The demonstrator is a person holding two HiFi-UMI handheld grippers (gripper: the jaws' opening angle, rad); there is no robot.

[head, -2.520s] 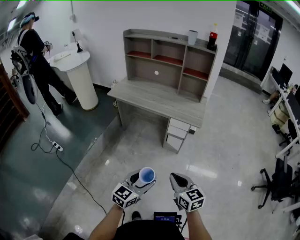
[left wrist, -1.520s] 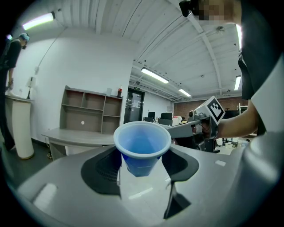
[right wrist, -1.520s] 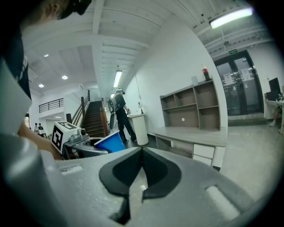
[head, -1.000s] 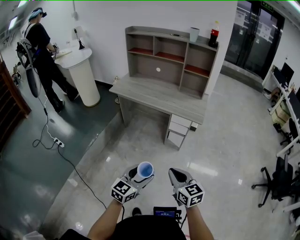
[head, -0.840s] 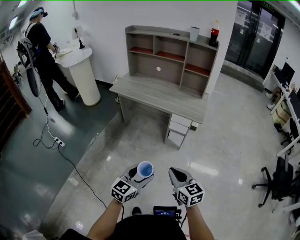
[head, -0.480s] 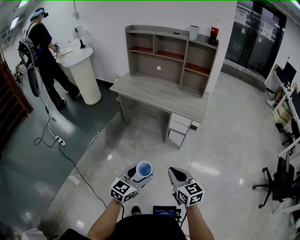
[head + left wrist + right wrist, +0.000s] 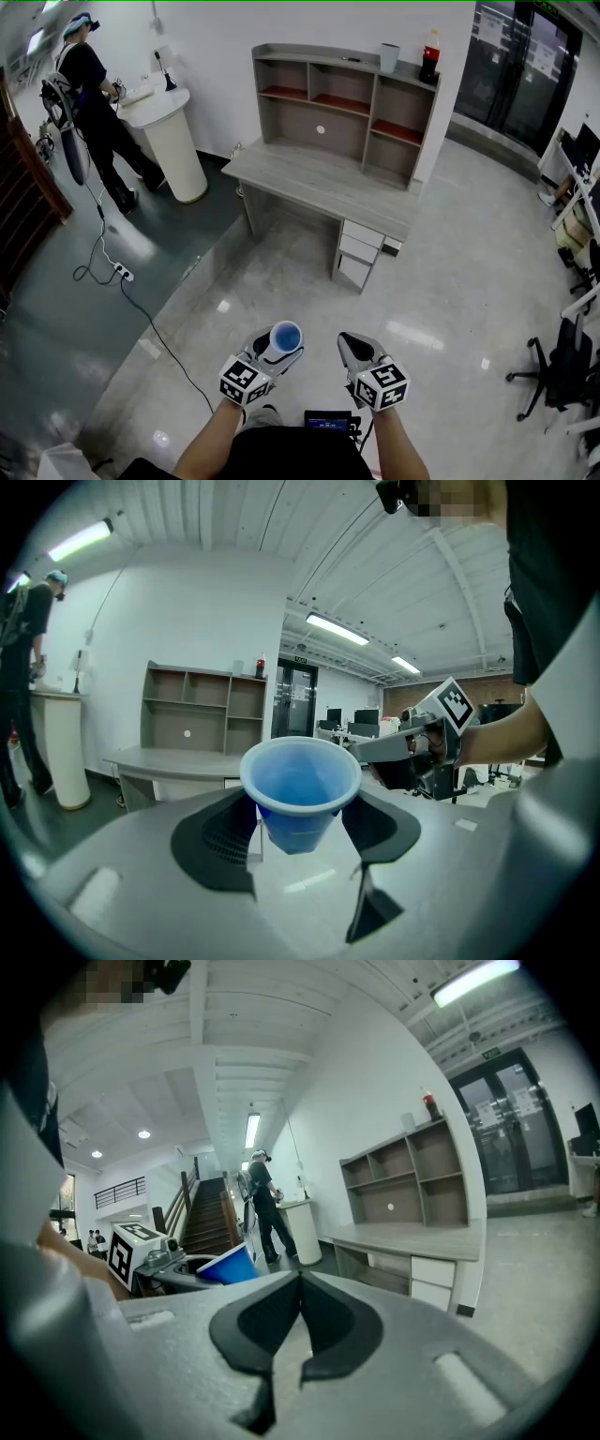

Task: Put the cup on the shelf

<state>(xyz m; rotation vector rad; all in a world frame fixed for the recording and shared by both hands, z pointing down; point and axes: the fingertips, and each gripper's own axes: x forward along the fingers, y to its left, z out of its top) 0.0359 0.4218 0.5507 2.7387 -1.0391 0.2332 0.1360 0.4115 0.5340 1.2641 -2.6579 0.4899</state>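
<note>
Shelf (image 7: 342,89) over the surface (image 7: 319,187) looks hardly nearer than a second ago, still well apart, so the carry has far to go. Left gripper (image 7: 277,347) grasps the blue cup (image 7: 286,335) upright. Right gripper (image 7: 354,345) is clenched, empty.

A grey wooden desk (image 7: 319,192) stands on the glossy pale floor (image 7: 450,281) at twelve o'clock from the person. A shelf unit (image 7: 342,103) with open compartments rises along its back edge. On the unit's top board a grey cup (image 7: 388,57) stands upright, with a dark bottle (image 7: 429,58) near it at three o'clock. At eight o'clock of the desk, a power strip (image 7: 120,272) and its cable (image 7: 155,328) lie on the floor.
</note>
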